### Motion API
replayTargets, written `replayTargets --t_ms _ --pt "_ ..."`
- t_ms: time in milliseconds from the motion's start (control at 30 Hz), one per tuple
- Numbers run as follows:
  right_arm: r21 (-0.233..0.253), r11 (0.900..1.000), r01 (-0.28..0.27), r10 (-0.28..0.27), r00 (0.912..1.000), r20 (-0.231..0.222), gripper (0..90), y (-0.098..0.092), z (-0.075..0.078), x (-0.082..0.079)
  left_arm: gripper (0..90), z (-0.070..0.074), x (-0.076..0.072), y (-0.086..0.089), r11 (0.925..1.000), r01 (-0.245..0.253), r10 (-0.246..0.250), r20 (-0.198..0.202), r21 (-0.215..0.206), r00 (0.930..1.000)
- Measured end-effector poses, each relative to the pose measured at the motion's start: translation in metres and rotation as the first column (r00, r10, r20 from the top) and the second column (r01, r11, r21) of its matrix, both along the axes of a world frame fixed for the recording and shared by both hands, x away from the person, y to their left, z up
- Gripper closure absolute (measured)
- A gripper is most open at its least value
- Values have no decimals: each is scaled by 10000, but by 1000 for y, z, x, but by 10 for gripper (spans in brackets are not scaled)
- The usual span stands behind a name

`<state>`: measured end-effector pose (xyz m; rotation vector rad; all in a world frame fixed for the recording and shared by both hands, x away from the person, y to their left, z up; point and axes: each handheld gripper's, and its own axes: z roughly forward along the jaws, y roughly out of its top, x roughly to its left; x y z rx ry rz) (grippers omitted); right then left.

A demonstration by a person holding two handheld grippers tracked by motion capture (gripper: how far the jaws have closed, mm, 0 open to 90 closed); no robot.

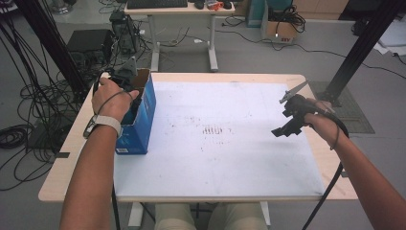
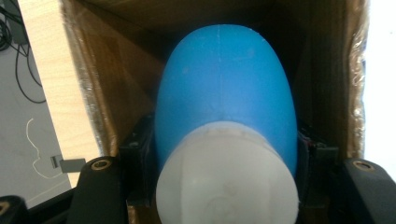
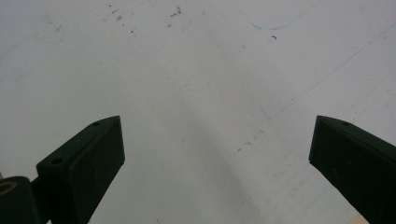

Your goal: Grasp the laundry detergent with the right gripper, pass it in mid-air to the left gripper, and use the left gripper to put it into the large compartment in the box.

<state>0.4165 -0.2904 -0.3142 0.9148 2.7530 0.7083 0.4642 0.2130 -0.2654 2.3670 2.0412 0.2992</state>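
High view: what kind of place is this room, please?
Probably a lab or workshop for recordings, not a home. Loose cables lie on the grey floor, a desk with a keyboard stands behind, and black frame posts flank the work table.

A blue cardboard box point(image 1: 141, 120) stands at the left edge of the white-topped wooden table point(image 1: 230, 143), with a blue white-capped plastic bottle point(image 2: 226, 107) inside it.

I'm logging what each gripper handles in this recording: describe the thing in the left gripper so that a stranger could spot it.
Start at the blue cardboard box on the table's left edge. The left gripper reaches into its open brown inside, jaws shut on a blue bottle. It is smooth and rounded, with a white cap facing the camera, the one blue thing inside.
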Motion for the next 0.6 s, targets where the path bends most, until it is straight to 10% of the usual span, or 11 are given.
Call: replayTargets --t_ms 600 --pt "-129 9997 -216 216 9998 38 32 -1 -2 2 375 0 2 1 10000 -11 10 -146 -25 9999"
